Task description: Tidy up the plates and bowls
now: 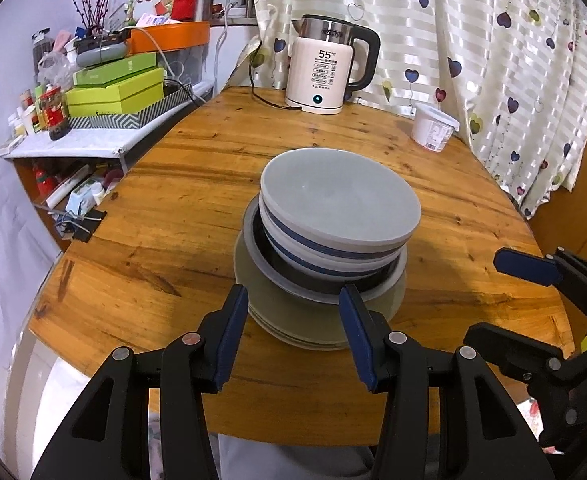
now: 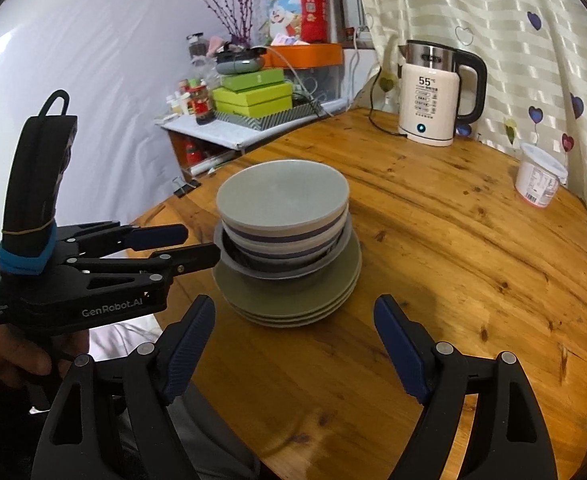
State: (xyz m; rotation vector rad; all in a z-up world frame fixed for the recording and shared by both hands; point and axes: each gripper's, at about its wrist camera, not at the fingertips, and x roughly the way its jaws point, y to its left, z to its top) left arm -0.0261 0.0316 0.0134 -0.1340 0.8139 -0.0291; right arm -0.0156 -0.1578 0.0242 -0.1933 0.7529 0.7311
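Observation:
On the round wooden table (image 1: 165, 240) stands one stack: three olive plates (image 1: 277, 320) (image 2: 325, 296) at the bottom, a shallow grey bowl (image 1: 373, 290) (image 2: 345, 248) on them, and white blue-striped bowls (image 1: 339, 200) (image 2: 283, 188) nested on top. My left gripper (image 1: 293, 300) is open, its blue-padded fingers just in front of the plates' near edge with nothing pressed between them. In the right wrist view the left gripper (image 2: 201, 245) sits side-on by the stack's left side. My right gripper (image 2: 295, 304) is wide open before the stack and holds nothing; the left wrist view shows this right gripper (image 1: 485, 296) at the right.
A white electric kettle (image 1: 325, 68) (image 2: 429, 96) with its cord stands at the table's far edge. A white lidded tub (image 1: 433, 126) (image 2: 539, 178) is at the far right by the curtain. A cluttered side shelf with green boxes (image 1: 113, 92) (image 2: 253, 96) lies far left. A hand (image 2: 9, 352) holds the left gripper.

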